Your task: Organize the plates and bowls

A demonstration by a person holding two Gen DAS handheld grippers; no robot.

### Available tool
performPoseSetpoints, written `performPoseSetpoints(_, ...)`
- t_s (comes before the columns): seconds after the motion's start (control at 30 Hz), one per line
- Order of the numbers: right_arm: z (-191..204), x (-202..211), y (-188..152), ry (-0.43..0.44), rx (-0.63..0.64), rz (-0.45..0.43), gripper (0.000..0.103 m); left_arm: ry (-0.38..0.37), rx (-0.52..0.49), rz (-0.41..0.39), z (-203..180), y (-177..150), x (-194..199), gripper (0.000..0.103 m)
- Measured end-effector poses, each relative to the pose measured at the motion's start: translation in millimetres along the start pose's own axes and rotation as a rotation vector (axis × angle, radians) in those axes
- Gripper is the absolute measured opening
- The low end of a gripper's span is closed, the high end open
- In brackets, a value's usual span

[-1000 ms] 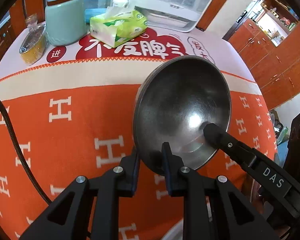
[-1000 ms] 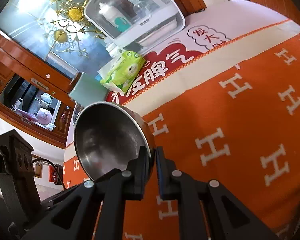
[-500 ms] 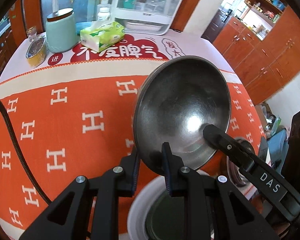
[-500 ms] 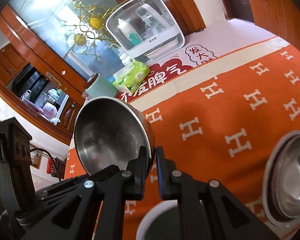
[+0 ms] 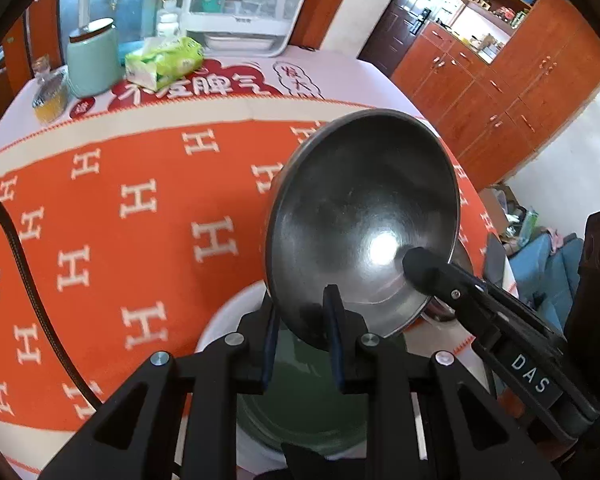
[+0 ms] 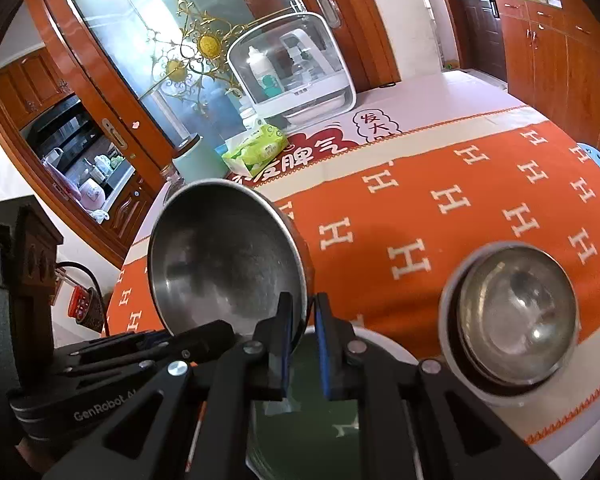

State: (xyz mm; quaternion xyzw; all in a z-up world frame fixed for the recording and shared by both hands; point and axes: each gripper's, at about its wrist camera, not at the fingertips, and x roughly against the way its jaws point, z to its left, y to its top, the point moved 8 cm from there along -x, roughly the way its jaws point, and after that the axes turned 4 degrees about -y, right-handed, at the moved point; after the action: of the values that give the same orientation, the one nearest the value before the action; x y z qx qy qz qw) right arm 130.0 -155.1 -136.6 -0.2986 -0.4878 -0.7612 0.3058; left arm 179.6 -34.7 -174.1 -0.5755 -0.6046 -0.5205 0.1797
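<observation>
Your left gripper [image 5: 300, 332] is pinched tight on the near rim of the steel bowl [image 5: 364, 216], at about 6 o'clock on its edge, with one finger inside and one outside. Your right gripper [image 6: 302, 336] is pinched tight on the same bowl's rim too, at about 5 o'clock as its own camera sees the bowl. So you hold the bowl up in the air with both tongs, tipped so its inside faces the cameras. The bowl looks thin, hard and shiny. I think it is light and will not break, but smooth metal can slip, so keep hold of the rim, where the fingers can bite. Right under your grippers sits a white plate [image 5: 220, 316] with a green dish [image 5: 300, 408] in it. A bit farther, at 3 o'clock in the right camera, is another white plate [image 6: 512, 400] with a steel bowl [image 6: 516, 312] stacked in it. All of it sits on the orange cloth [image 5: 140, 240]. Far off at 12 o'clock are a tissue pack [image 5: 164, 60] and a mint jar [image 5: 92, 56].
</observation>
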Motion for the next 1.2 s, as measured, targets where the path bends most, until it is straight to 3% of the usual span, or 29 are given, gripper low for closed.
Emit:
performPoseSetpoints(0.27,-25.9,18.1,-24.3,-0.051,-0.056,0.008,0.013,-0.031,-0.048,0.049,-27.1,-20.1,-9.9,0.019)
performPoseSetpoints(0.53,-67.4,42.0,-40.8,-0.135,-0.161,-0.011,0.013,-0.08,-0.157,0.119,-70.8,-33.6,-32.0,0.019)
performPoseSetpoints(0.93,-126.3,65.4,-37.0,-0.255,-0.301,-0.052,0.013,-0.172,-0.294,0.154,-139.0,-18.6,-66.3,0.019)
performPoseSetpoints(1.2,-156.9,64.0,-31.2,-0.305,-0.371,-0.069,0.013,-0.219,-0.285,0.199,-161.5,-3.6,-97.4,0.02)
